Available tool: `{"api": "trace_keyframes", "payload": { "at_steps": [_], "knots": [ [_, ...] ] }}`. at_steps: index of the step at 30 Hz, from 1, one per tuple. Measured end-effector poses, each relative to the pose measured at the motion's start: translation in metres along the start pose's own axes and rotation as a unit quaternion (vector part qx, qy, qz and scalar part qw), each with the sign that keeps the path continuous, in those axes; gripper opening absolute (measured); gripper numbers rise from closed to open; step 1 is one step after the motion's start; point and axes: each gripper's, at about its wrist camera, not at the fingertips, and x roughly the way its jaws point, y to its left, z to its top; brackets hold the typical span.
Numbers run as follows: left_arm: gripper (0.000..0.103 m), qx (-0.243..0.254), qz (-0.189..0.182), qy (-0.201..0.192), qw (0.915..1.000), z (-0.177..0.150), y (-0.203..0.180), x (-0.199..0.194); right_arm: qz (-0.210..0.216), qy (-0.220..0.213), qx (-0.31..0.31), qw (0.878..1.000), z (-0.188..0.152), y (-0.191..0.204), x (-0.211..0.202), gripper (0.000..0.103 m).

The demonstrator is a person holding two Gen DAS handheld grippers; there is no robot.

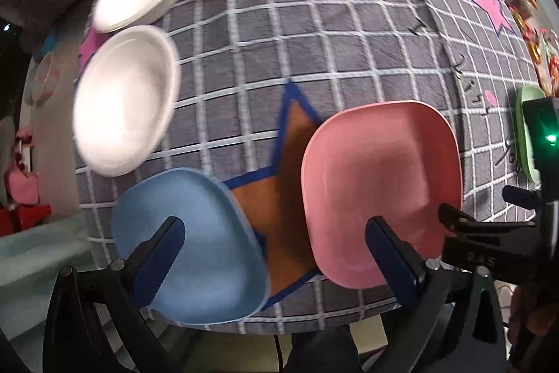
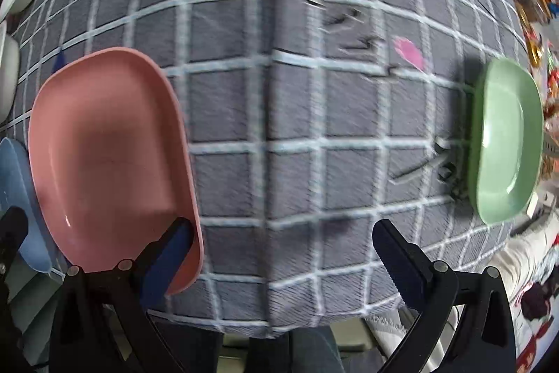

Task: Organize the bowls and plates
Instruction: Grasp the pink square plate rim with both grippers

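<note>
Bench: grey checked cloth-covered bench (image 1: 349, 23), dishes spread apart on it.
Plates: pink rounded-square plastic plate (image 1: 380, 191) at 5 o'clock; blue plastic plate (image 1: 195, 243) at 7; green plastic plate (image 2: 506, 142) at 3. Likely light, stiff, slick; pinch a raised rim.
Bowls: three white round bowls (image 1: 125, 100) at 10–12.
Grippers: left gripper (image 1: 276, 247) and right gripper (image 2: 283, 250) wide, empty.

pink plate (image 1: 380, 191), blue plate (image 1: 195, 250), grey checked cloth (image 2: 297, 114)
</note>
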Motion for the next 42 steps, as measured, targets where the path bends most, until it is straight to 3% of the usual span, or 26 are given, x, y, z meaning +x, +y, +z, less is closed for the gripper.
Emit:
{"api": "trace_keyframes", "payload": {
  "at_steps": [8, 12, 14, 18, 26, 30, 33, 36, 38, 40, 42],
  "knots": [
    [0.103, 0.021, -0.013, 0.017, 0.9995, -0.003, -0.037, 0.017, -0.006, 0.008, 0.045, 0.999, -0.052, -0.055, 0.03, 0.103],
    [0.103, 0.011, -0.014, 0.029, 0.9994, -0.006, -0.047, 0.019, 0.018, -0.003, 0.033, 0.999, -0.068, -0.071, 0.036, 0.103],
    [0.103, 0.003, -0.012, 0.035, 0.9993, -0.01, -0.048, 0.022, 0.024, -0.015, 0.013, 1.0, -0.045, -0.07, 0.02, 0.103],
    [0.101, -0.028, -0.013, 0.047, 0.9984, -0.016, -0.043, 0.034, 0.041, -0.029, -0.048, 0.998, -0.04, -0.052, 0.032, 0.103],
    [0.095, -0.041, -0.013, 0.069, 0.9966, -0.019, -0.048, 0.051, 0.034, -0.032, -0.077, 0.996, -0.055, -0.05, 0.061, 0.103],
    [0.093, -0.061, -0.03, 0.077, 0.9947, -0.017, -0.053, 0.064, 0.026, -0.024, -0.074, 0.997, -0.031, -0.049, 0.045, 0.103],
    [0.085, -0.055, -0.039, 0.075, 0.9948, -0.019, -0.053, 0.063, 0.026, -0.006, -0.069, 0.997, -0.022, -0.028, 0.008, 0.102],
    [0.073, -0.03, -0.045, 0.07, 0.9961, -0.019, -0.064, 0.056, 0.02, -0.036, -0.094, 0.995, -0.014, -0.012, -0.001, 0.082],
    [0.054, -0.013, -0.052, 0.068, 0.9963, -0.018, -0.075, 0.052, 0.026, -0.046, -0.109, 0.993, -0.014, -0.001, -0.007, 0.053],
    [0.047, 0.004, -0.058, 0.068, 0.996, -0.014, -0.088, 0.051, 0.051, -0.043, -0.111, 0.992, -0.011, 0.008, -0.006, 0.029],
    [0.046, 0.003, -0.061, 0.071, 0.9956, -0.014, -0.09, 0.051, 0.064, -0.035, -0.095, 0.993, -0.01, 0.01, -0.003, 0.027]
  ]
}}
